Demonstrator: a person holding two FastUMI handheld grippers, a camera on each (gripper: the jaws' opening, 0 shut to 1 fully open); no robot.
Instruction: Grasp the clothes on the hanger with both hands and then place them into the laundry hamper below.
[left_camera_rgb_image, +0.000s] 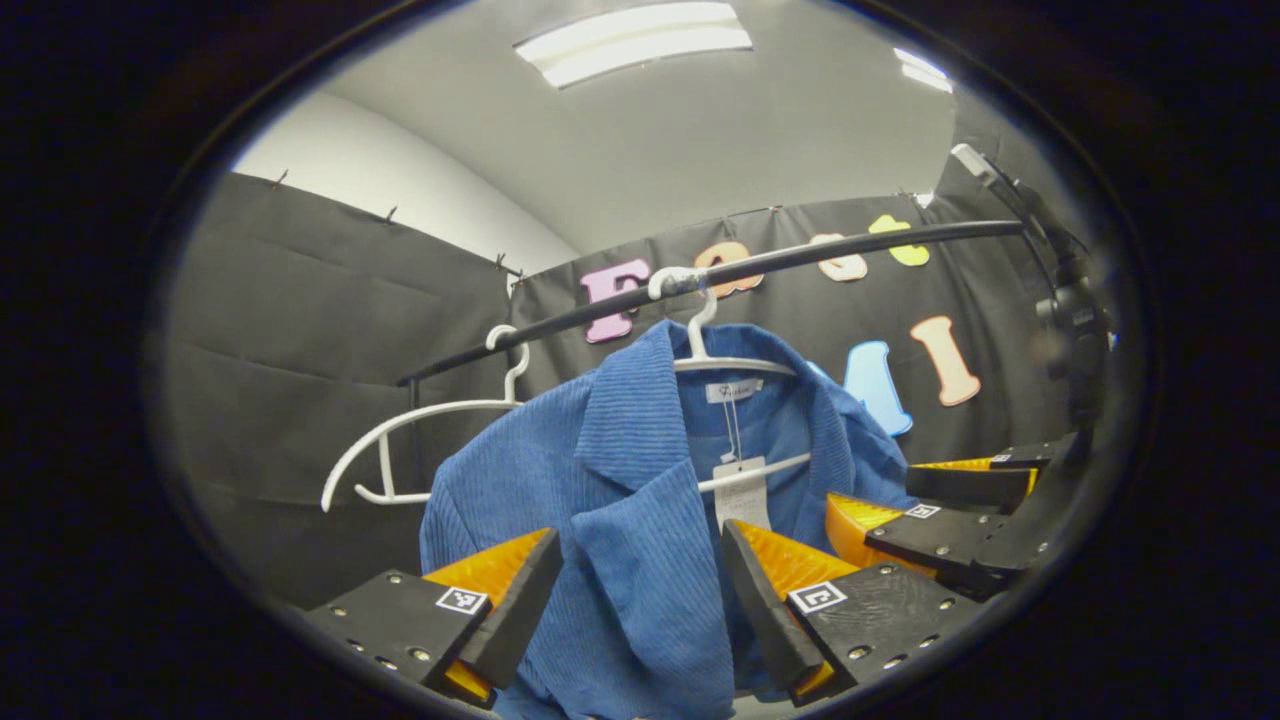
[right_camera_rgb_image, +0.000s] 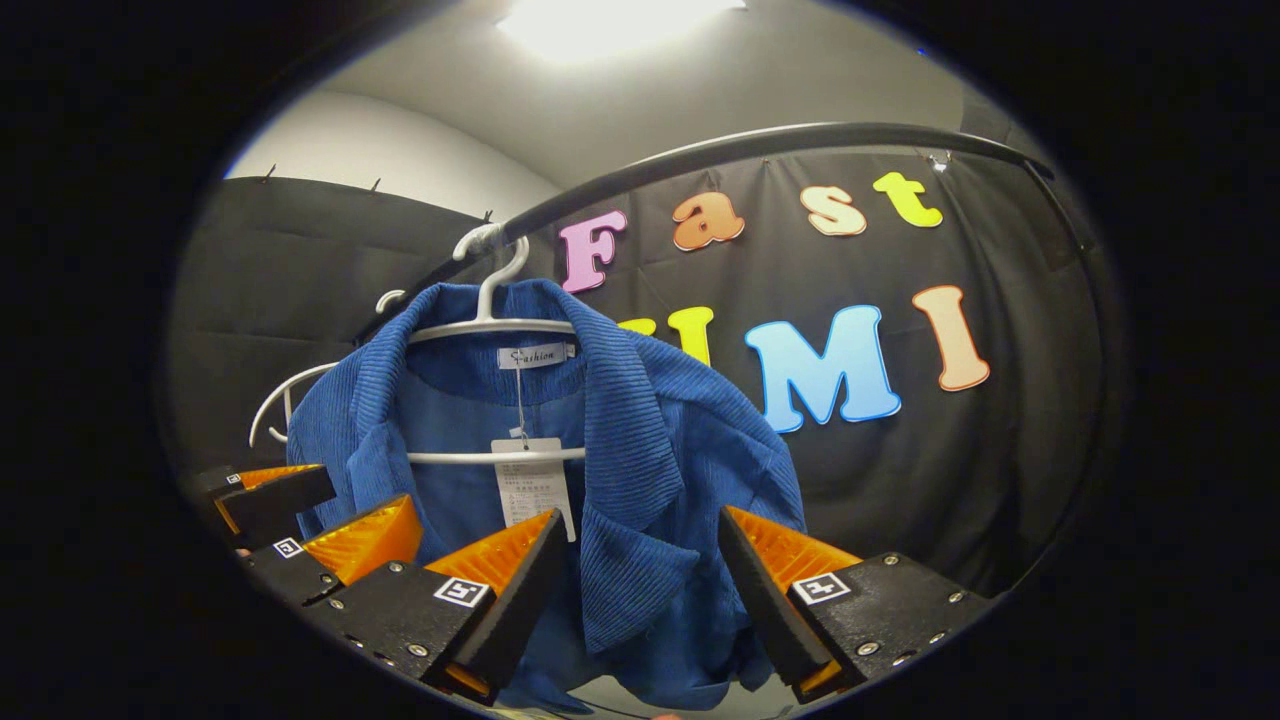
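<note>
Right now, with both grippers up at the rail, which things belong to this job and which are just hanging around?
Job:
blue corduroy jacket
white hanger carrying it
left gripper, open around the front panel
right gripper, open around the lapel

Not the job:
empty white hanger
black rail
paper tag

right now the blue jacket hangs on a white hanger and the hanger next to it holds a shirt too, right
Not quite. The blue jacket does hang on a white hanger, but the second hanger beside it on the rail is bare, as the left gripper view shows.
</note>
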